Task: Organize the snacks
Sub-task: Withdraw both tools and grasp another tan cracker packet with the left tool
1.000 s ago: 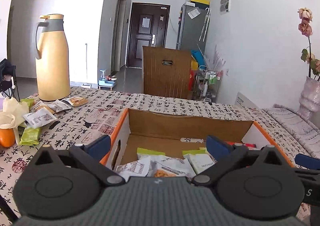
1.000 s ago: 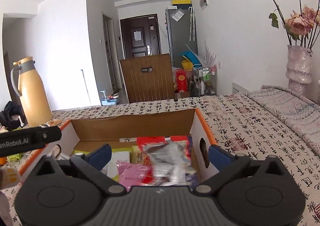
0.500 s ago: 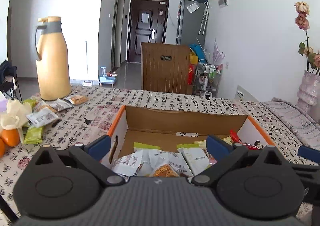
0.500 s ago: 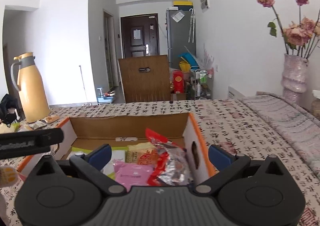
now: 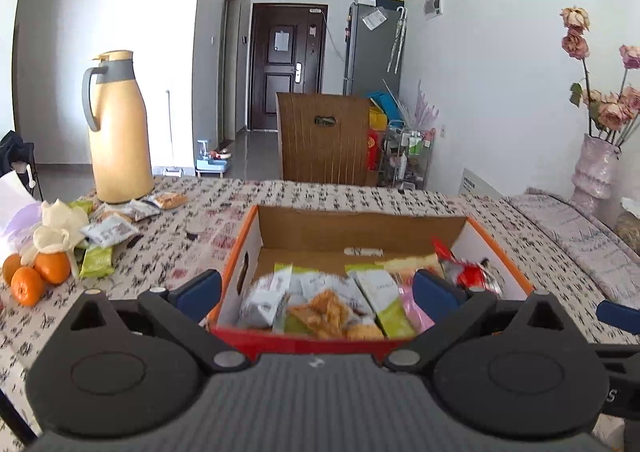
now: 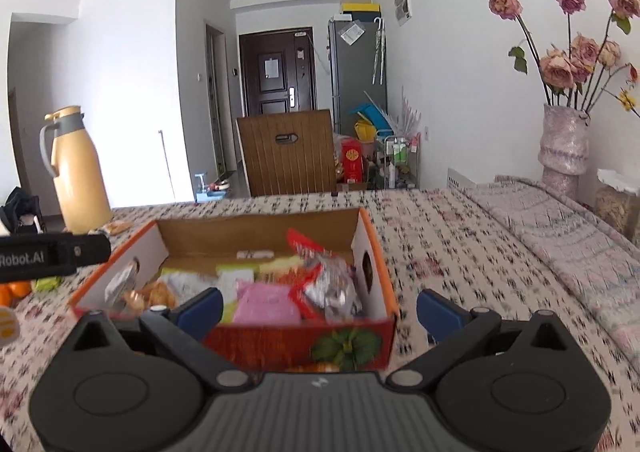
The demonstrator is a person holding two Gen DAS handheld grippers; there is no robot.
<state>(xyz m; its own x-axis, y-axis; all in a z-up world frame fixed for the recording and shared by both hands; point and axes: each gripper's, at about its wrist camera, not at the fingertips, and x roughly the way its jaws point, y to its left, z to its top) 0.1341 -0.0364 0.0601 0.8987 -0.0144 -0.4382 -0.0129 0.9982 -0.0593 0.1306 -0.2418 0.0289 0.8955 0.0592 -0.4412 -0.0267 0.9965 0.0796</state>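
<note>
An open cardboard box [image 5: 360,226] with orange rims sits on the patterned tablecloth and holds several snack packets [image 5: 320,308]; it also shows in the right wrist view [image 6: 256,230]. My left gripper [image 5: 318,292] is open and empty, raised in front of the box's near wall. My right gripper [image 6: 318,310] is open and empty, in front of the box's near right corner. Loose snack packets [image 5: 110,230] lie on the table at the left, by the jug.
A tall yellow thermos jug [image 5: 118,128] stands at the back left. Oranges [image 5: 38,274] and a white bag lie at the far left. A vase of dried roses [image 6: 564,148] stands at the right. A wooden chair back [image 5: 324,144] rises beyond the table.
Both grippers have pulled back and risen from the box, so its near wall and more of its contents now show. Both stay open and empty.
</note>
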